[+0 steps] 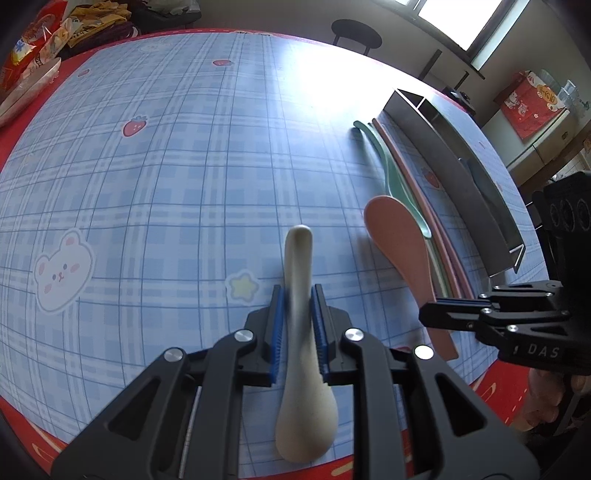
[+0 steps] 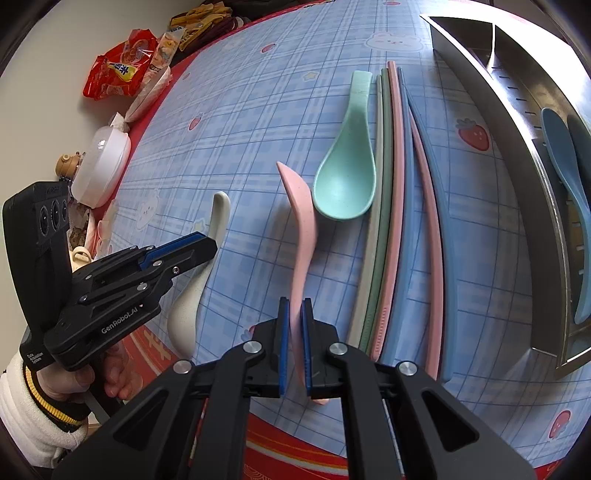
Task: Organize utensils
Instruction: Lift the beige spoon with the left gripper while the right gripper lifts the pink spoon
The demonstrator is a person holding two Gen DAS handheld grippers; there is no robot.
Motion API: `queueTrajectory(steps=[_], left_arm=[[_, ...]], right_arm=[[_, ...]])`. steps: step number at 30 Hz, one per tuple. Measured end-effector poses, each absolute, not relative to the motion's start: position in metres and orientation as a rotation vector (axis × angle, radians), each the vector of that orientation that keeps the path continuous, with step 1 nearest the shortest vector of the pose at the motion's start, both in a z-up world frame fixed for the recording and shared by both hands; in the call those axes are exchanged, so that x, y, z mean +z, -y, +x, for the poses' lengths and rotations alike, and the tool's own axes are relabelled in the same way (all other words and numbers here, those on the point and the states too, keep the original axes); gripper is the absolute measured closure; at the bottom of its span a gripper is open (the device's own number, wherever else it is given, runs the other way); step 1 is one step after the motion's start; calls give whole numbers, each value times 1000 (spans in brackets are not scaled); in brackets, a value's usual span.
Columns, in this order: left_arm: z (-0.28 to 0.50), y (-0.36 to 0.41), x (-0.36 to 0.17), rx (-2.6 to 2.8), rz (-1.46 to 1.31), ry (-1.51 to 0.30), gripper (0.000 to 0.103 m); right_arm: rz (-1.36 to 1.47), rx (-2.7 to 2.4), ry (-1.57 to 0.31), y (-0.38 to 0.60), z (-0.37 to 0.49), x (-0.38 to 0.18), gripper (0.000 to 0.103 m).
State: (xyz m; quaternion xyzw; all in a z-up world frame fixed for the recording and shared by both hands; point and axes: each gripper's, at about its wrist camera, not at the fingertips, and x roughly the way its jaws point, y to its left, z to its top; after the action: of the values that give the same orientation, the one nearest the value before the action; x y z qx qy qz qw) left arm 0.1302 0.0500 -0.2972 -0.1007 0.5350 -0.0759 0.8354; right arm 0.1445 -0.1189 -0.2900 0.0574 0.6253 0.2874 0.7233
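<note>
My left gripper (image 1: pixel 298 295) is shut on a cream spoon (image 1: pixel 301 258), its handle pointing away and its bowl toward the camera; it also shows in the right wrist view (image 2: pixel 218 218). My right gripper (image 2: pixel 294 306) is shut on a pink spoon (image 2: pixel 301 221), held on its edge; in the left wrist view the pink spoon (image 1: pixel 402 243) shows with the right gripper (image 1: pixel 439 314) on its handle. A mint spoon (image 2: pixel 345 177) lies on the checked tablecloth (image 2: pixel 240 129) beside several coloured chopsticks (image 2: pixel 395 206). A blue spoon (image 2: pixel 565 173) lies in the metal utensil tray (image 2: pixel 532 147).
Snack packets (image 2: pixel 125 66) and a white lidded bowl (image 2: pixel 103 162) sit at the table's left edge. The metal tray (image 1: pixel 454 173) runs along the right side in the left wrist view. A dark stool (image 1: pixel 356 33) stands beyond the far edge.
</note>
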Motion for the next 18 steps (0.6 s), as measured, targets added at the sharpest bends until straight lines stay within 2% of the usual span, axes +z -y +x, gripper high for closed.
queueTrajectory(steps=[9, 11, 12, 18], left_arm=[[151, -33, -296, -177, -64, -1121, 83], [148, -33, -294, -204, -58, -1142, 76], [143, -37, -294, -213, -69, -1152, 73], [116, -66, -296, -260, -256, -1226, 72]], right_arm=[[128, 640, -1371, 120, 142, -291, 96], [127, 642, -1371, 122, 141, -291, 96], [126, 641, -1373, 122, 141, -290, 96], [120, 638, -1391, 124, 139, -290, 96]])
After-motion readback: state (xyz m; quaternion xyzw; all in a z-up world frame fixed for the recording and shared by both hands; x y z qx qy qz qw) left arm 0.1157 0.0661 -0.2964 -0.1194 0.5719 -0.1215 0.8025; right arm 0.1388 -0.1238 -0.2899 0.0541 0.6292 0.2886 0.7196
